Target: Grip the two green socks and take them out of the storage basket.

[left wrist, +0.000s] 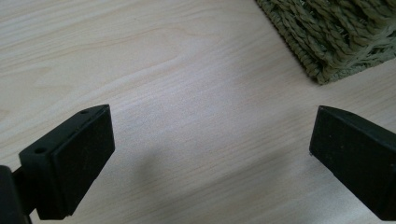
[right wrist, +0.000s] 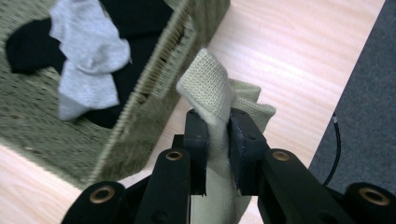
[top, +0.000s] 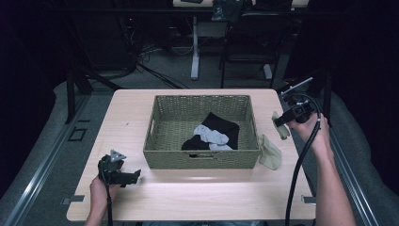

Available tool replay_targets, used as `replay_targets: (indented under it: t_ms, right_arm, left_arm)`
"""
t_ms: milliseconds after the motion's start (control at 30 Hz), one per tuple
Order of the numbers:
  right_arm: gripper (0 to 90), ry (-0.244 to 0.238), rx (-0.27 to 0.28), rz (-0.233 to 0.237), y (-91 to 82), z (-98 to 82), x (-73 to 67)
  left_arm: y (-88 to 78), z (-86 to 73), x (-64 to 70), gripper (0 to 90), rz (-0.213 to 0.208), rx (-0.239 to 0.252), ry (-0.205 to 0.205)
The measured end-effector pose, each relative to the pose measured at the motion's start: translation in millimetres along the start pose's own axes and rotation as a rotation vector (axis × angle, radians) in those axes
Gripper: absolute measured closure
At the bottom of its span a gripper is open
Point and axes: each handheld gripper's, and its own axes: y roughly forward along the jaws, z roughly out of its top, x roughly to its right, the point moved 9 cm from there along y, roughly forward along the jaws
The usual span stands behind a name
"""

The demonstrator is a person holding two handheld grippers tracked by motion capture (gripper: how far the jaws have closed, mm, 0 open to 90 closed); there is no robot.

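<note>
the left hand-held gripper (top: 137, 175) rests with jaws spread wide over bare surface (top: 197, 193), just clear of the woven basket (top: 202, 159) and its front left corner. right of the basket's wall, near the surface's right edge, the right hand-held gripper (top: 277, 122) pinches a beige sock (right wrist: 212, 93); another beige sock (top: 270, 151) lies beside the basket.

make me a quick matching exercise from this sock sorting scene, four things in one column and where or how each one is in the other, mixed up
Column one:
1. grey sock
2. held olive sock
3. left gripper
4. second olive sock

Column two:
a. open above bare table
b. lying on the table beside the wicker basket's right end
c. in the basket, on the black clothing
d. clamped in the right gripper

Pairs: 1-c, 2-d, 3-a, 4-b
</note>
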Motion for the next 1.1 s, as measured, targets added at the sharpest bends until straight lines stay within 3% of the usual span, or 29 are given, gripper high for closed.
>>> replay_targets:
  t_ms: [233,367,433,467,700,767,867,900,933,1033,1100]
  right_arm:
    - [78.4,0.038,-0.038,-0.012,31.9,-12.7,13.0]
    - [78.3,0.055,-0.060,0.006,52.6,-20.8,17.9]
    - [78.0,0.074,-0.063,0.000,69.7,-25.5,19.0]
    - [78.0,0.058,-0.087,0.001,73.7,-28.1,20.4]
    - [74.8,0.070,-0.093,0.022,104.6,-36.1,19.5]
    - [72.8,0.079,-0.083,0.019,107.0,-35.7,18.8]
    - [57.8,0.072,-0.072,0.027,105.7,-34.3,17.3]
    - [57.8,0.072,-0.072,0.027,105.7,-34.3,17.3]
    - [50.6,0.072,-0.055,0.030,99.7,-32.8,16.2]
    - [43.8,0.082,-0.018,0.040,93.4,-30.5,14.0]
    - [35.5,0.058,-0.001,0.043,80.6,-30.5,11.7]
  left_arm:
    - [0.3,0.2,0.0,0.1,-0.001,0.005,-0.002]
    - [0.7,0.2,0.2,0.1,-0.002,0.004,-0.002]
    - [0.6,0.3,0.3,0.1,-0.002,0.005,-0.002]
    - [0.7,0.2,0.1,0.1,-0.001,0.004,-0.002]
    - [0.4,0.0,0.1,0.1,-0.001,0.003,-0.001]
    - [0.3,-0.1,0.0,0.1,0.000,0.002,-0.002]
    - [0.2,-0.2,-0.5,0.1,-0.005,0.001,-0.002]
    - [0.2,-0.2,-0.5,0.1,-0.005,0.001,-0.002]
    - [0.2,-0.1,-0.2,0.1,-0.006,0.002,-0.002]
    - [0.4,0.2,-0.1,0.1,-0.001,0.006,-0.001]
    - [-0.3,0.0,-0.1,0.1,-0.005,0.003,-0.002]
